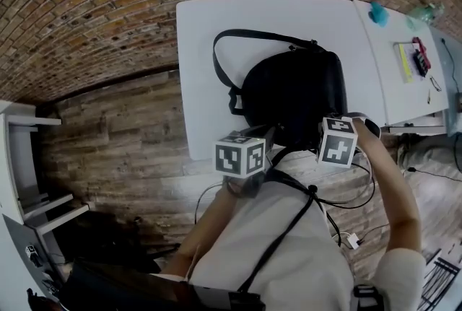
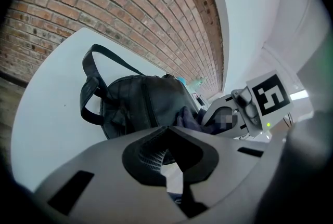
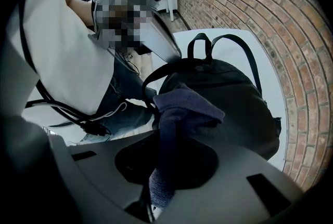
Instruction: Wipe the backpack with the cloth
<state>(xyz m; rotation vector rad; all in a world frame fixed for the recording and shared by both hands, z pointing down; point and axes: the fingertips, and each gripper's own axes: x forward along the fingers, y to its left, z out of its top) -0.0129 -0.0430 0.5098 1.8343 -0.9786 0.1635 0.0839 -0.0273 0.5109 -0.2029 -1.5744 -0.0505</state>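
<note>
A rough red-brick wall and a floor of worn wooden planks take up the left. Next comes the smooth white rectangular table. On it lies the black, rounded, soft-sided backpack, its fabric faintly shiny, with one thin black strap curving in a loop across the bare tabletop.

At the near edge of the table, the grey plastic left tool points at the bag's lower end. Its jaws meet at the tips with nothing clearly clamped. Something ribbed and grey shows in the hollow behind them, but I cannot make out what it is.

Just beside it, the right tool is clamped on the dark blue, nubbly terry cloth. The cloth rises in a bunched fold from the jaws and rests against the near side of the backpack. Its lower end is lost in the dark behind the jaws.

Farther right stands a second white table carrying small coloured items, too small to tell apart and partly cut off at the edge.
</note>
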